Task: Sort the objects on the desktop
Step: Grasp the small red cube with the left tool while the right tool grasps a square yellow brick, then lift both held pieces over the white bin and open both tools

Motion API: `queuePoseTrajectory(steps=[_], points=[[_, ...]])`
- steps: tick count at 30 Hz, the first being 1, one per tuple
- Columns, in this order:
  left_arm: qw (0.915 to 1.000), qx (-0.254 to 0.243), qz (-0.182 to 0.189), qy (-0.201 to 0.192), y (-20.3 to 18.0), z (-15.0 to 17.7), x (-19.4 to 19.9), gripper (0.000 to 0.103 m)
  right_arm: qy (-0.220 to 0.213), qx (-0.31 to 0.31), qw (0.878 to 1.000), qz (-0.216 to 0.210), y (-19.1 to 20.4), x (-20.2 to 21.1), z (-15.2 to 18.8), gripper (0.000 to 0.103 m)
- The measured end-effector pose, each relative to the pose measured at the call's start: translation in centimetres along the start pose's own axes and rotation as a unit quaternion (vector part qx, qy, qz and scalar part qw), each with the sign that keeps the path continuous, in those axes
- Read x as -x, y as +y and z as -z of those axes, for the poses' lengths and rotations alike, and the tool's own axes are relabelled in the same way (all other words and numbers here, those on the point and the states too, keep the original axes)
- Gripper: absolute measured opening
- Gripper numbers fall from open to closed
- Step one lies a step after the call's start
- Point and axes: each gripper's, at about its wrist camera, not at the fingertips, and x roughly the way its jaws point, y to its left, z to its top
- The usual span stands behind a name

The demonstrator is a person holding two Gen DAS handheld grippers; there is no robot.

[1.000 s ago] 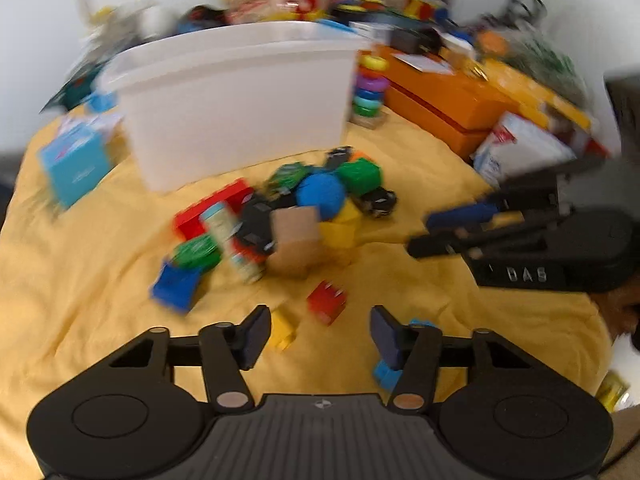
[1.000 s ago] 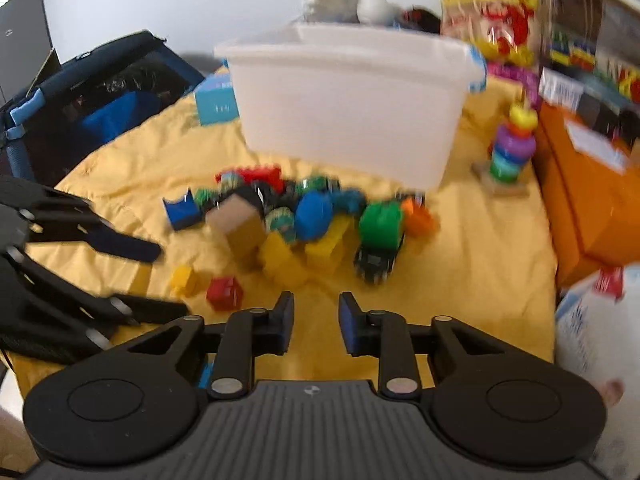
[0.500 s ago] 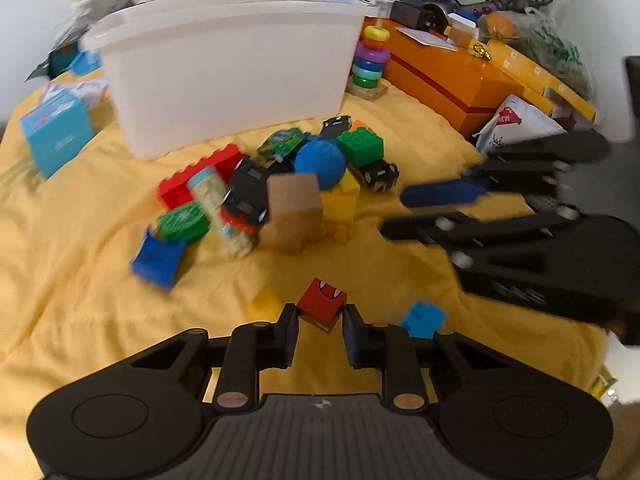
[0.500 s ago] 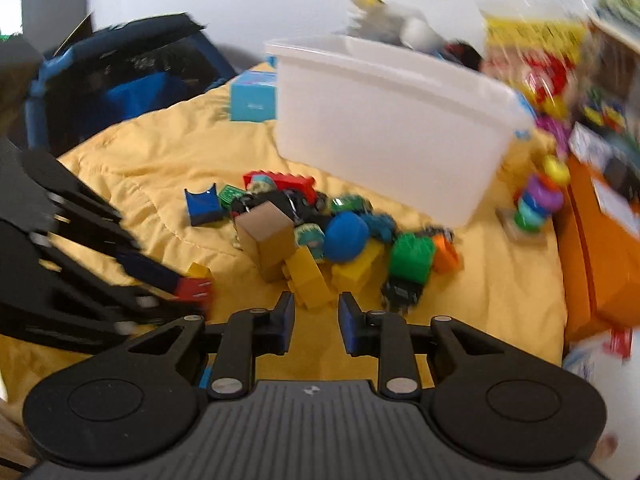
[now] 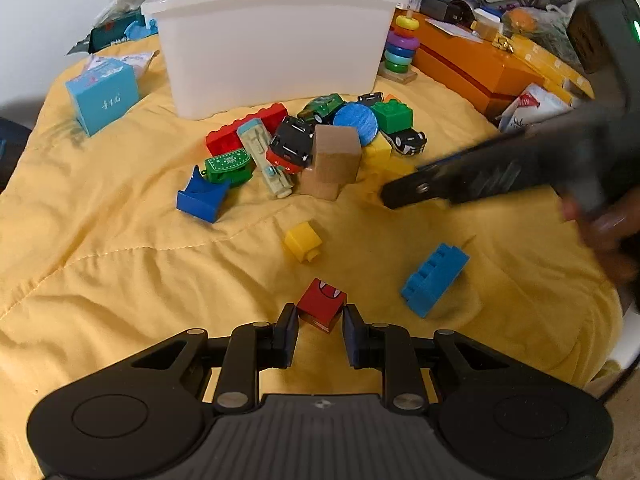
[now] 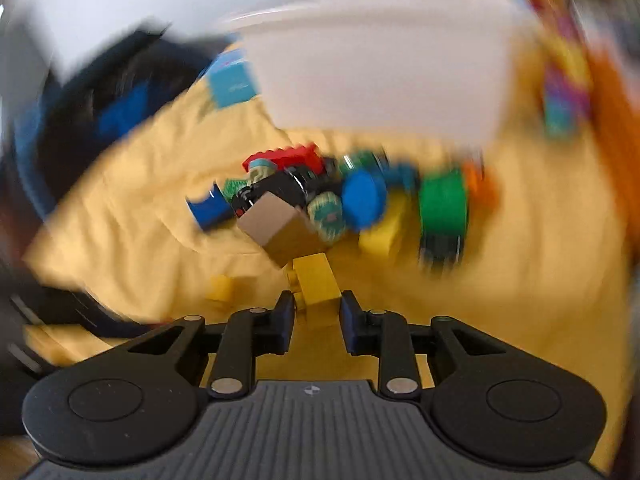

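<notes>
My left gripper (image 5: 321, 320) is shut on a small red block (image 5: 322, 302) with a printed face, low over the yellow cloth (image 5: 120, 240). A small yellow brick (image 5: 303, 241) and a light blue brick (image 5: 434, 278) lie just beyond it. In the blurred right wrist view, my right gripper (image 6: 317, 312) is shut on a yellow brick (image 6: 316, 280) at the near edge of the toy pile, beside a wooden cube (image 6: 280, 228). From the left wrist, the right gripper (image 5: 396, 196) reaches in from the right at the yellow bricks (image 5: 384, 160). The white bin (image 5: 272, 40) stands behind the pile.
The pile holds a red brick (image 5: 248, 128), a dark blue piece (image 5: 200, 200), toy cars (image 5: 290, 148), a blue disc (image 5: 356, 120) and a green brick (image 5: 394, 114). A light blue box (image 5: 104, 96) sits left; a ring stacker (image 5: 400, 48) and an orange box (image 5: 472, 68) sit right.
My left gripper shut on the red block and drew back with it. My right gripper swung forward into the pile, and a yellow brick now sits between its fingers.
</notes>
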Motion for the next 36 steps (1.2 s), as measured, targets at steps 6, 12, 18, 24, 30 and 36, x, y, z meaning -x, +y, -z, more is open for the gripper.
queuePoseTrajectory(steps=[6, 12, 18, 24, 30, 36], points=[[1.0000, 0.000, -0.002, 0.003, -0.1, -0.1, -0.5, 0.028, 0.001, -0.055, 0.998, 0.014, -2.7, 0.5, 1.5, 0.043], [1.0000, -0.003, -0.004, 0.003, -0.1, -0.1, -0.3, 0.029, -0.057, 0.058, 0.995, 0.064, 0.0, 2.4, 2.3, 0.046], [1.0000, -0.007, -0.002, 0.005, -0.4, -0.2, -0.7, 0.028, -0.056, 0.183, 0.974, 0.125, 2.4, -0.4, 2.0, 0.058], [1.0000, -0.003, 0.006, 0.005, 0.0, -0.2, -0.7, 0.027, -0.025, 0.185, 0.977, 0.105, 1.7, -1.8, 3.0, 0.041], [0.9991, -0.002, 0.002, -0.043, 0.4, -2.3, 2.5, 0.027, -0.055, 0.168, 0.978, 0.113, 2.0, 0.9, 1.8, 0.038], [0.9890, -0.030, -0.020, -0.144, 1.9, -8.9, 6.9, 0.027, -0.143, 0.179, 0.964, 0.138, 2.3, 5.2, -3.2, 0.038]])
